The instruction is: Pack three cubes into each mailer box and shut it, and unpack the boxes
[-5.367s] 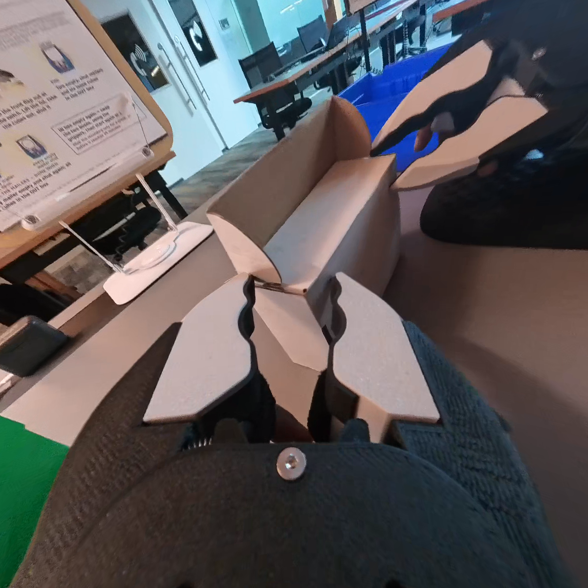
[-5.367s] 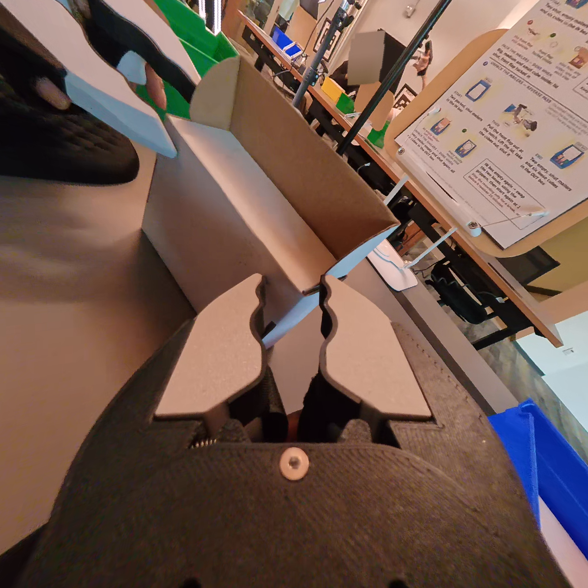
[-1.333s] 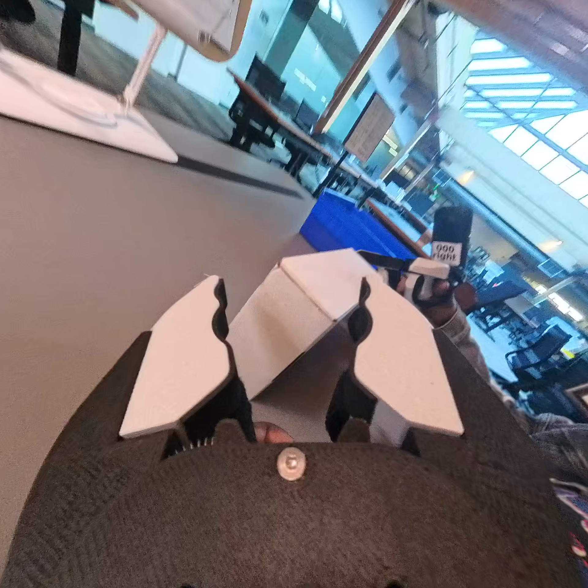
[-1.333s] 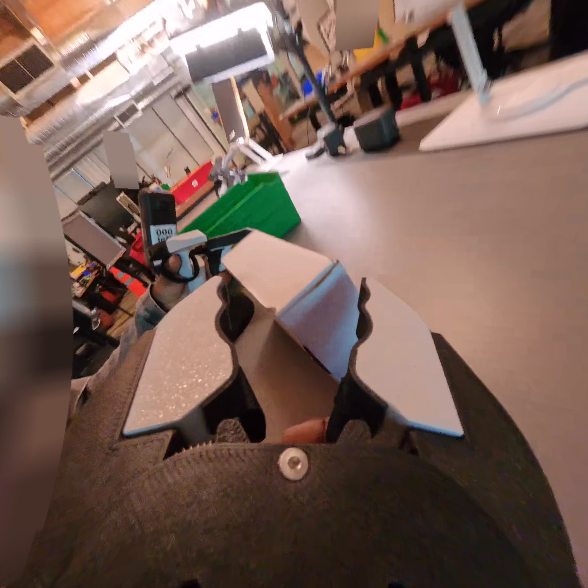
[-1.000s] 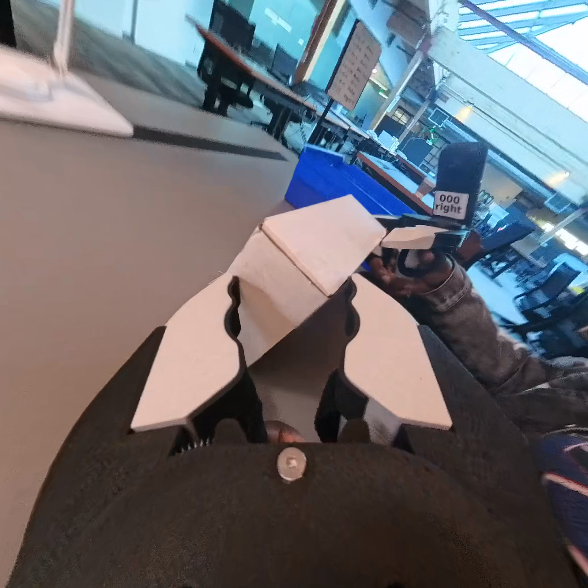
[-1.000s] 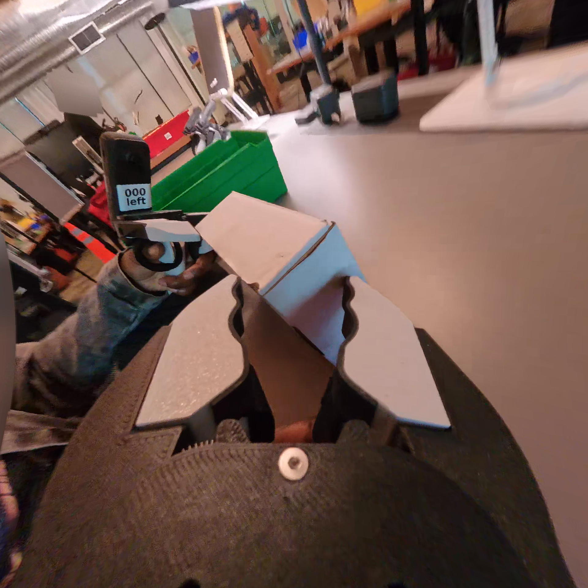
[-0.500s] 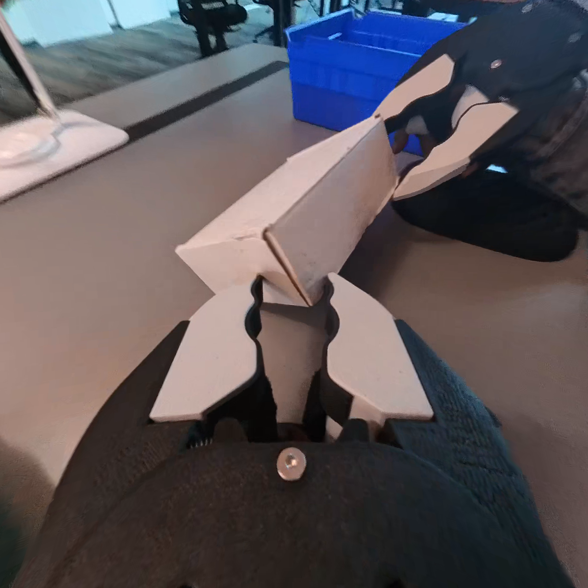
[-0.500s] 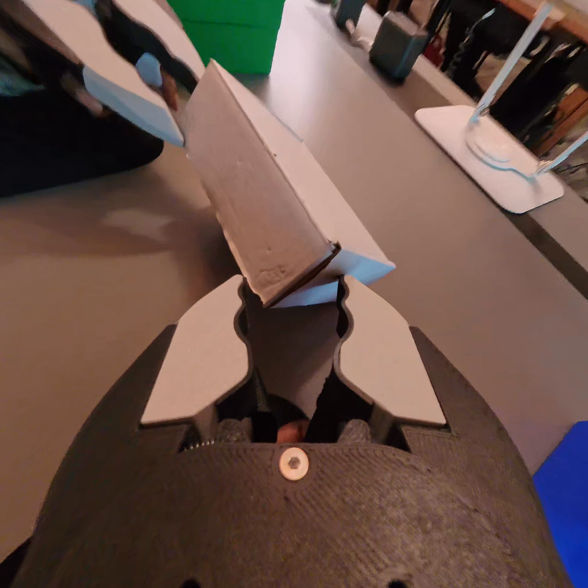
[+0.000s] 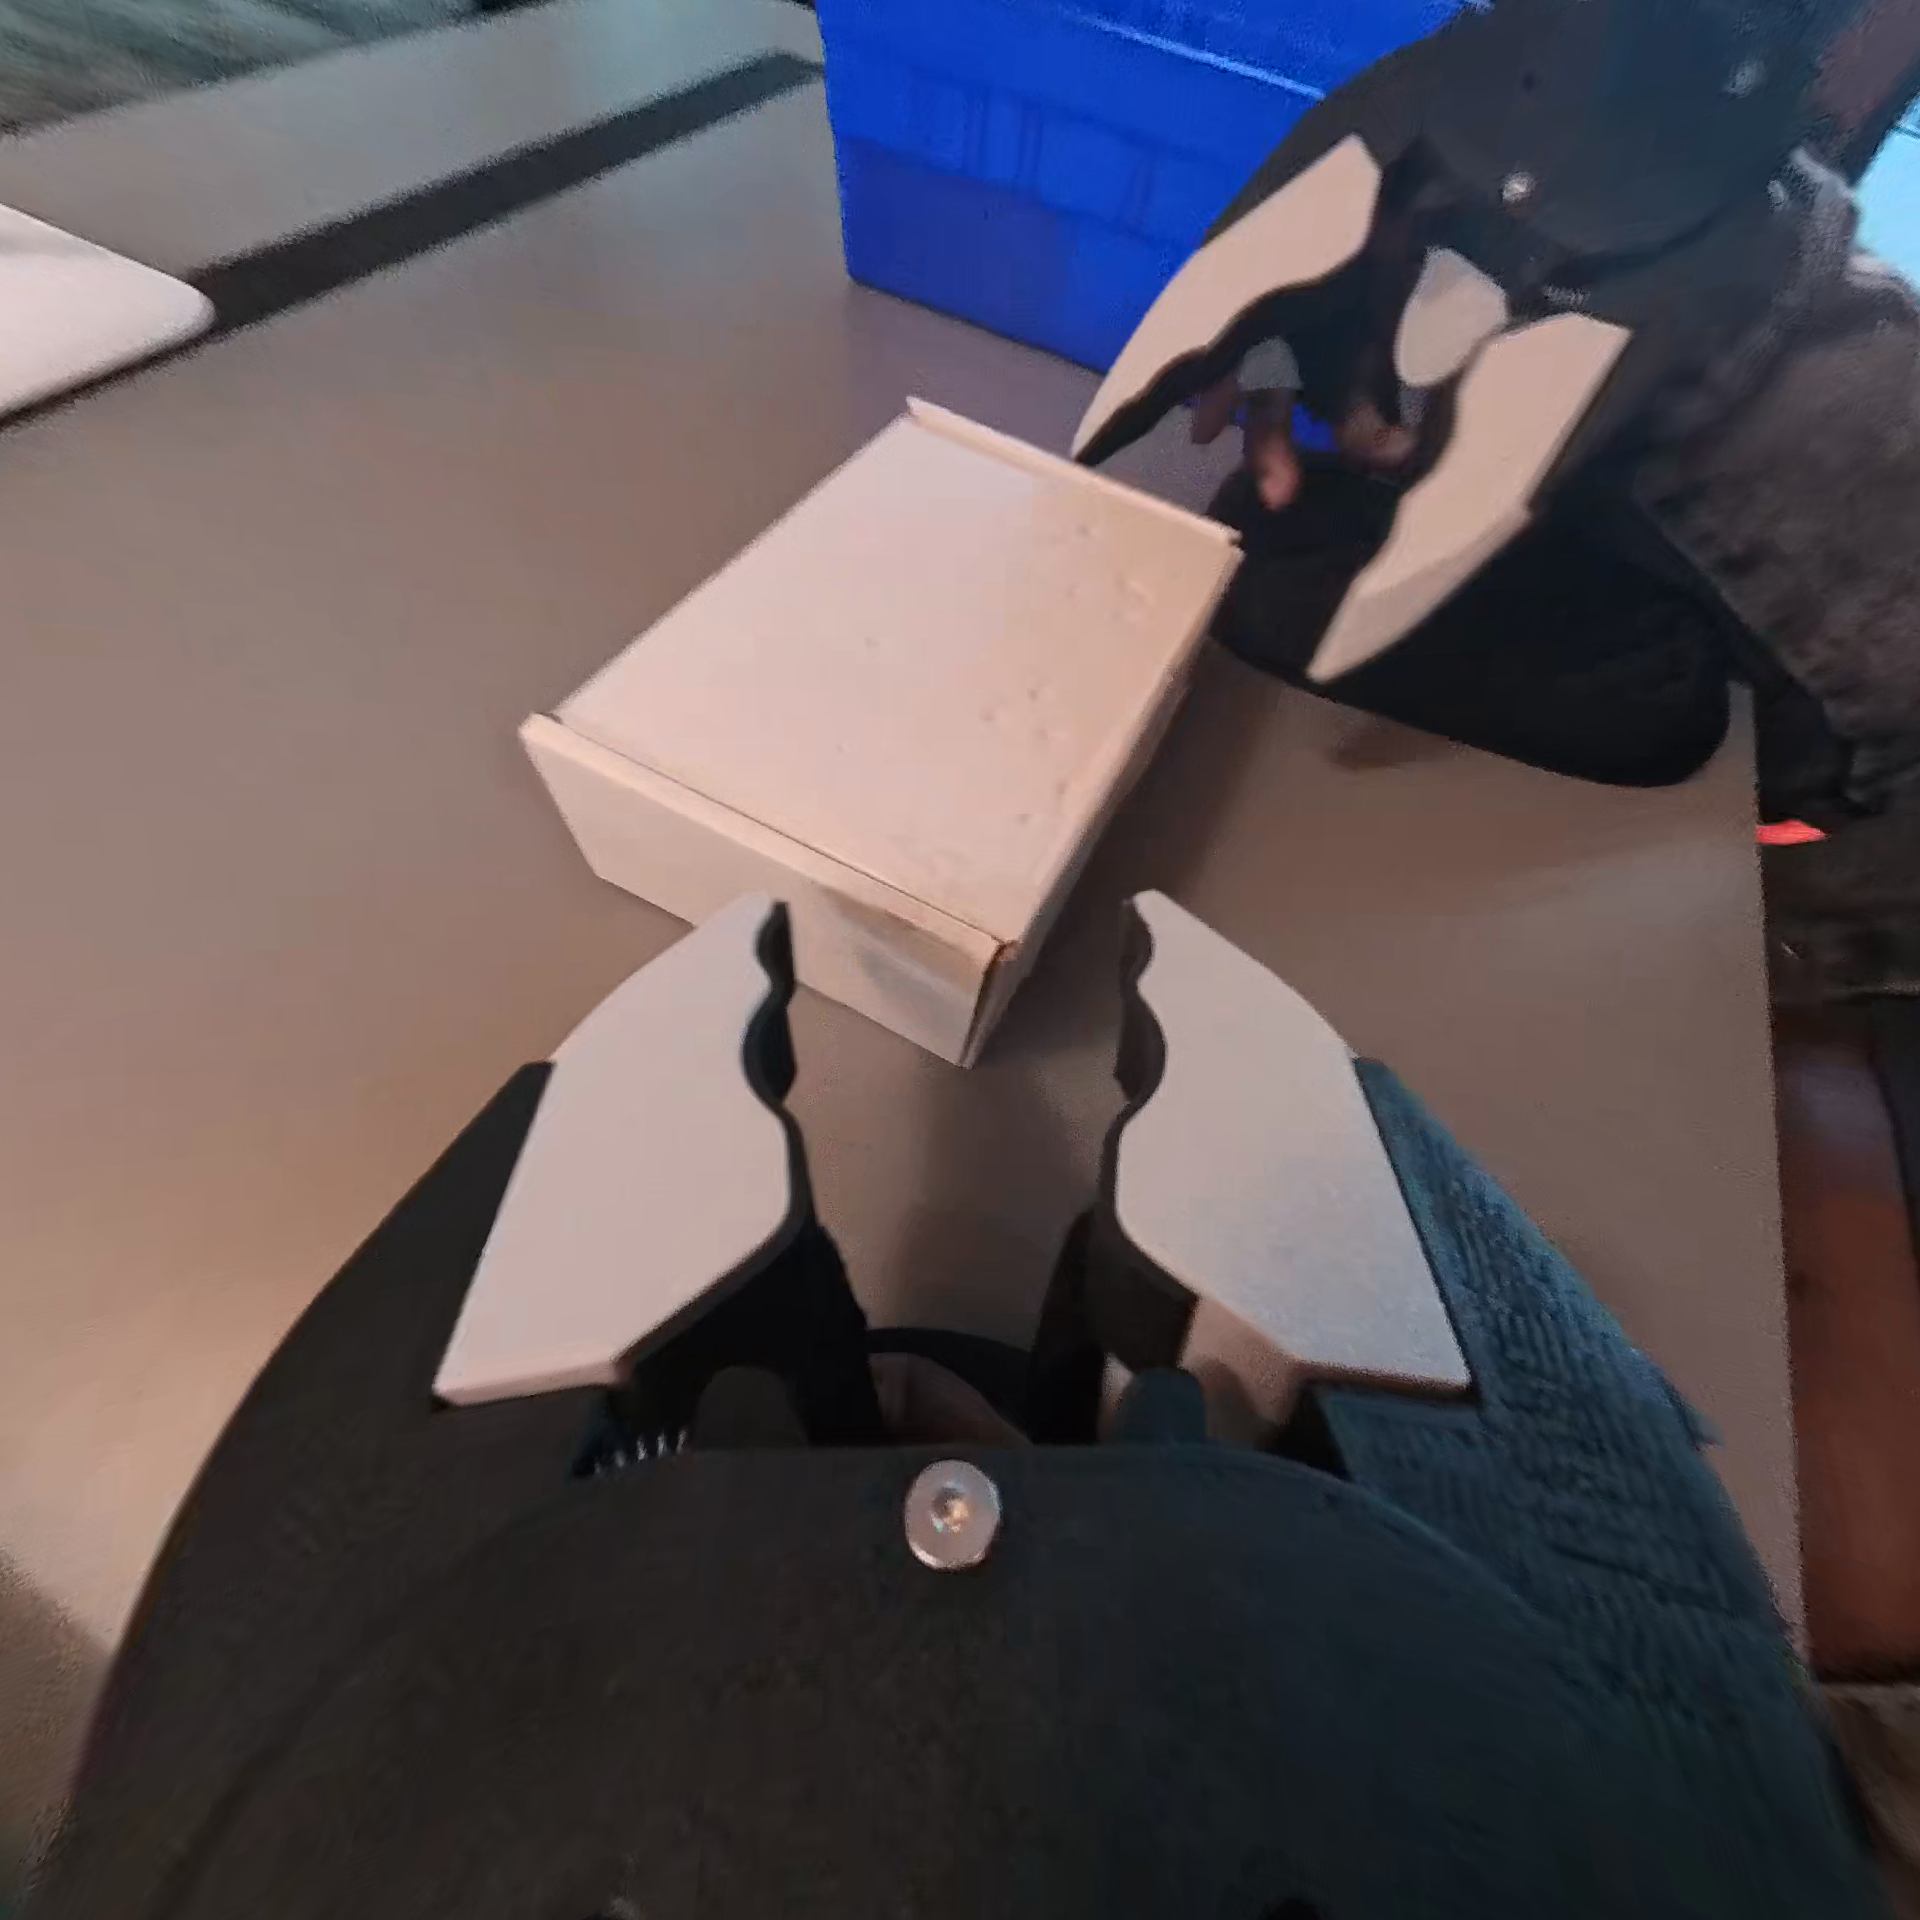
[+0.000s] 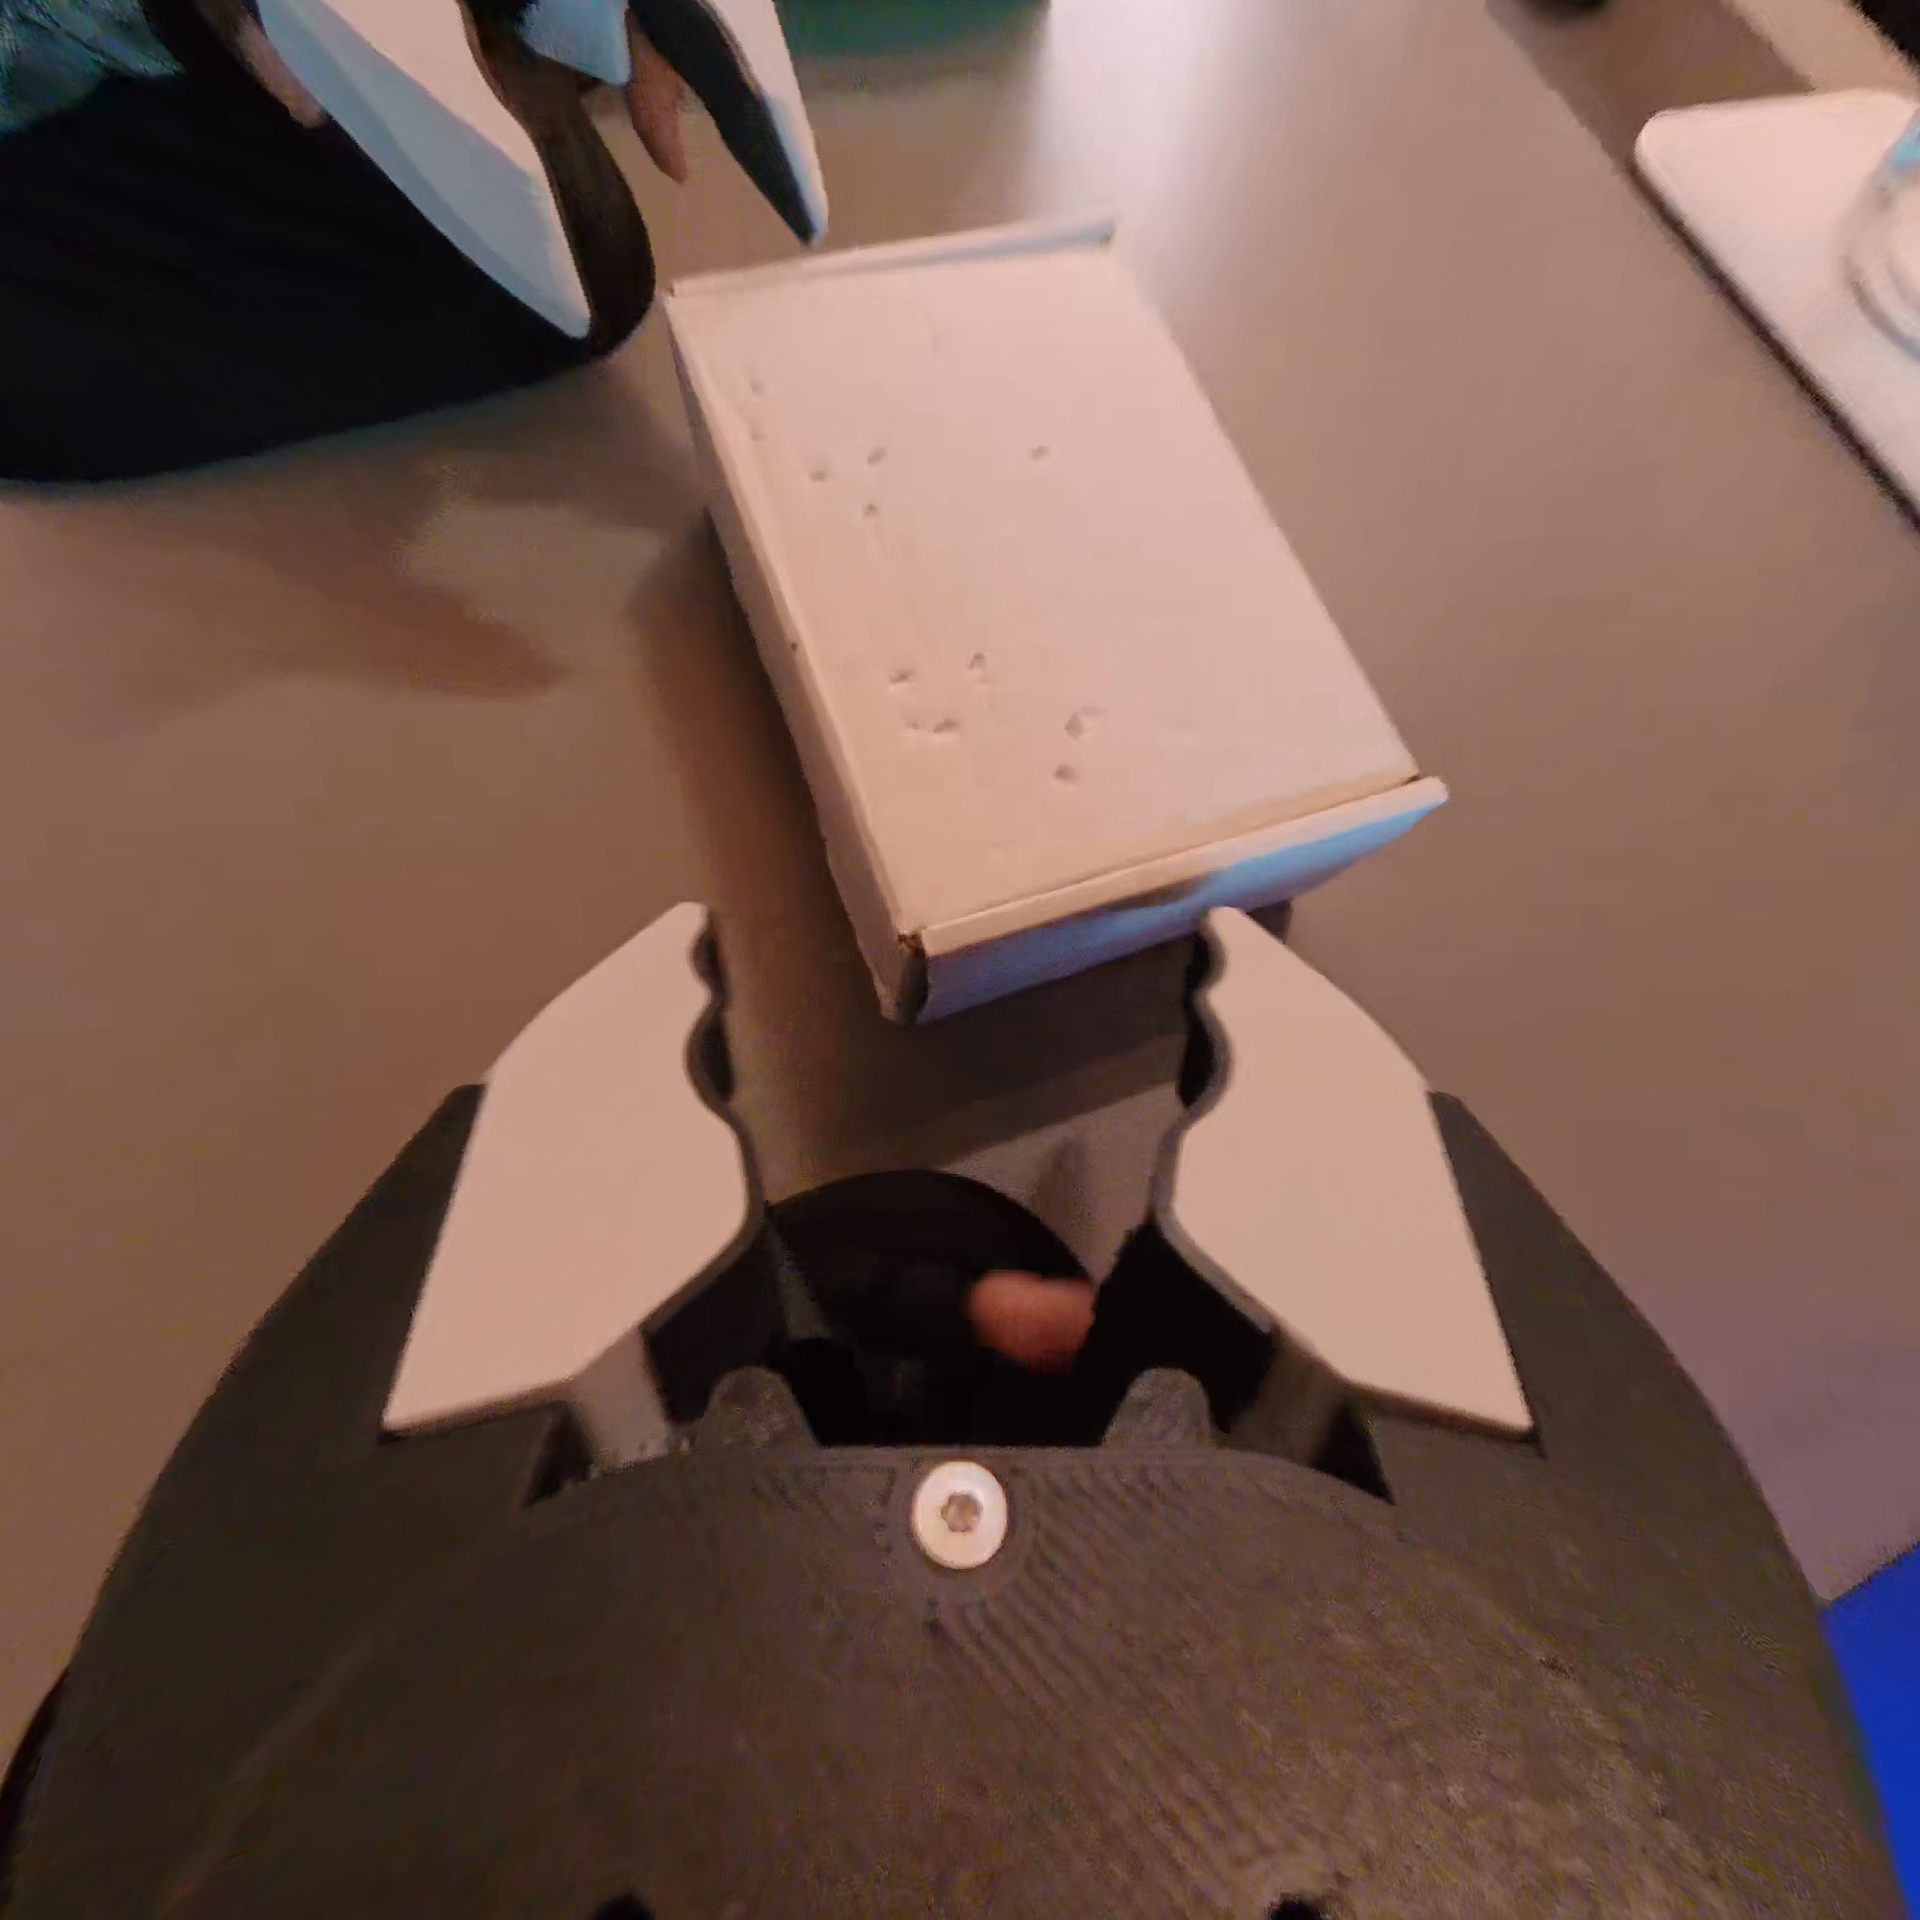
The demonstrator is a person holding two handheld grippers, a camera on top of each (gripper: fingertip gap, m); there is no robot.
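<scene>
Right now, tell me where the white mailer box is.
The shut white mailer box lies flat on the grey table, between the two open grippers; in the left wrist view the blue bin stands just beyond it.

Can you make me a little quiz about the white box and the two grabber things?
1. True or false: the mailer box is shut and lies flat on the table.
2. Is either gripper holding the box? A) left B) right C) neither
3. What colour is the bin behind the box?

Key:
1. True.
2. C: the left gripper and the right gripper both have their fingers spread, clear of the box.
3. Blue.
</scene>
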